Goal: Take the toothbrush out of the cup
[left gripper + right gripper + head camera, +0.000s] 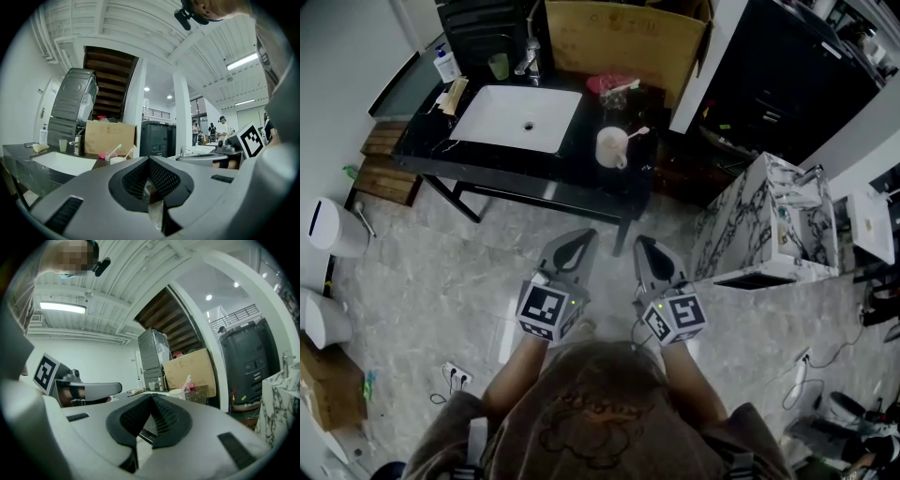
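A cream cup (611, 147) stands on the black counter (586, 169), to the right of the white sink (516, 117). A toothbrush (636, 133) leans out of it to the right. The left gripper view shows the cup (117, 160) and toothbrush (114, 152) far off; the right gripper view shows the cup (177, 392) and brush (187, 382) too. My left gripper (584, 235) and right gripper (642, 243) hang side by side over the floor, well short of the counter. Both are shut with nothing held. The jaw tips of the left gripper (149, 159) and the right gripper (151, 396) meet.
A cardboard box (619, 37) stands behind the counter, with a pink thing (612, 84) in front of it. By the sink are a faucet (530, 56), a green cup (498, 66) and a soap bottle (444, 64). A marble-patterned cabinet (769, 220) stands at the right, a white bin (333, 230) at the left.
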